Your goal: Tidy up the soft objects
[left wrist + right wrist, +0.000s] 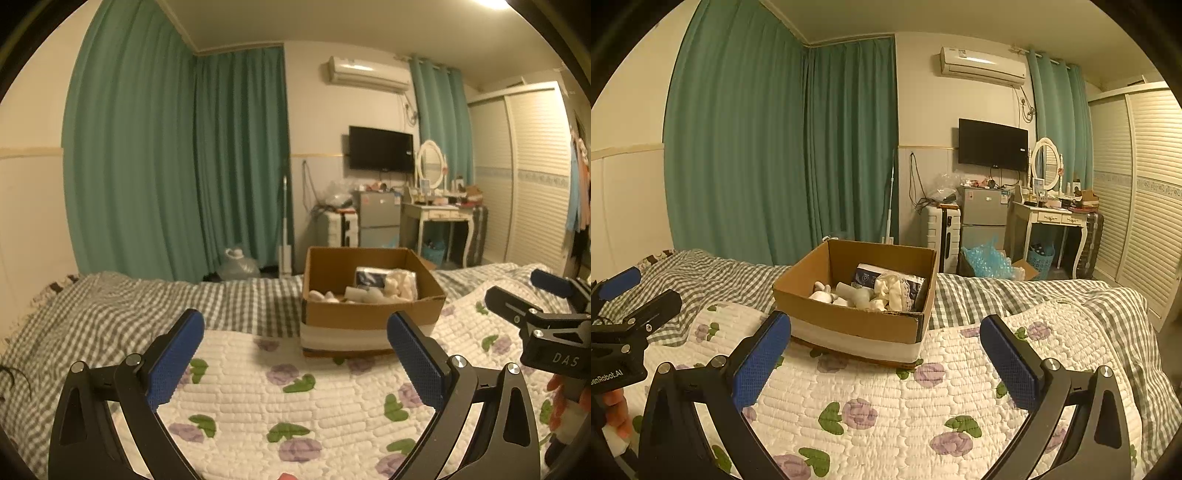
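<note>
A brown cardboard box (369, 314) stands on a white quilt with purple flowers (295, 406). It holds several soft white items (400, 282) and a dark packet (371, 276). My left gripper (295, 354) is open and empty, held above the quilt in front of the box. In the right wrist view the box (857, 321) stands just ahead with cream cloth (892, 290) and white soft toys (822, 293) inside. My right gripper (884, 354) is open and empty, over the quilt (886, 406). Each gripper shows at the edge of the other's view.
A grey checked bedsheet (129, 302) covers the bed around the quilt. Green curtains (166, 166) hang behind. A small fridge (982, 218), a suitcase (942, 232), a dressing table (1052, 221) and a louvred wardrobe (1145, 184) stand beyond the bed.
</note>
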`<move>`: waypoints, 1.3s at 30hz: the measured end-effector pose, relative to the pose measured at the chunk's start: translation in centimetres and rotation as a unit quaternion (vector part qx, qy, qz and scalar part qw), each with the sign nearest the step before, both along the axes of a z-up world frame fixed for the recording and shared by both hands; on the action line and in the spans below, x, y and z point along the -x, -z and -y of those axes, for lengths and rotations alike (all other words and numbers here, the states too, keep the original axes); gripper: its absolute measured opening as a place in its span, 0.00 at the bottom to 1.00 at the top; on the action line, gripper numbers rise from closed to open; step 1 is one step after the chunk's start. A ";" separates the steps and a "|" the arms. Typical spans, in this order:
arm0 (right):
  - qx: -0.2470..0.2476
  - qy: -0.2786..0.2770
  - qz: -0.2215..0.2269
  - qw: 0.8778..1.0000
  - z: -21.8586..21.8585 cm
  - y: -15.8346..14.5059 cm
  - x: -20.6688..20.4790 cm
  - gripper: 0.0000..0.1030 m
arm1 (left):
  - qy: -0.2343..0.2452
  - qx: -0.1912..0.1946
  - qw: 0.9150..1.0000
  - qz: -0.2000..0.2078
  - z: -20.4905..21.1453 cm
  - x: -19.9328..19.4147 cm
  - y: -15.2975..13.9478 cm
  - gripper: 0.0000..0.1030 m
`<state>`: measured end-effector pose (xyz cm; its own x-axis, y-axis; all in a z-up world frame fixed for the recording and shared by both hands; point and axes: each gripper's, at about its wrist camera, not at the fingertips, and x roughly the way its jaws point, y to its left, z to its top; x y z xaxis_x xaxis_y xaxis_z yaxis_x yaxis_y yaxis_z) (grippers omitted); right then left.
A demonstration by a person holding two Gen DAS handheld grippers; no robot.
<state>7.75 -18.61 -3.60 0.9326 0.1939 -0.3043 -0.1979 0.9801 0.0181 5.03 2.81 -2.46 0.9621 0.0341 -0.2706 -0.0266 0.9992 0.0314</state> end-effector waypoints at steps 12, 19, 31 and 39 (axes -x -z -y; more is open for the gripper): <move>0.002 0.004 0.000 1.000 0.0 0.0 0.2 1.00 | 0.000 -0.001 1.000 0.010 -0.3 0.2 0.2 0.98; -0.003 0.007 -0.002 1.000 0.2 -0.1 0.1 1.00 | -0.003 -0.004 1.000 0.009 -0.2 0.2 0.1 0.98; -0.004 0.007 -0.005 1.000 0.1 0.0 -0.1 1.00 | -0.003 -0.005 1.000 0.007 -0.1 0.2 0.1 0.98; -0.003 0.005 -0.008 1.000 -0.1 0.2 -0.2 1.00 | -0.003 -0.004 1.000 0.006 -0.2 0.2 0.2 0.98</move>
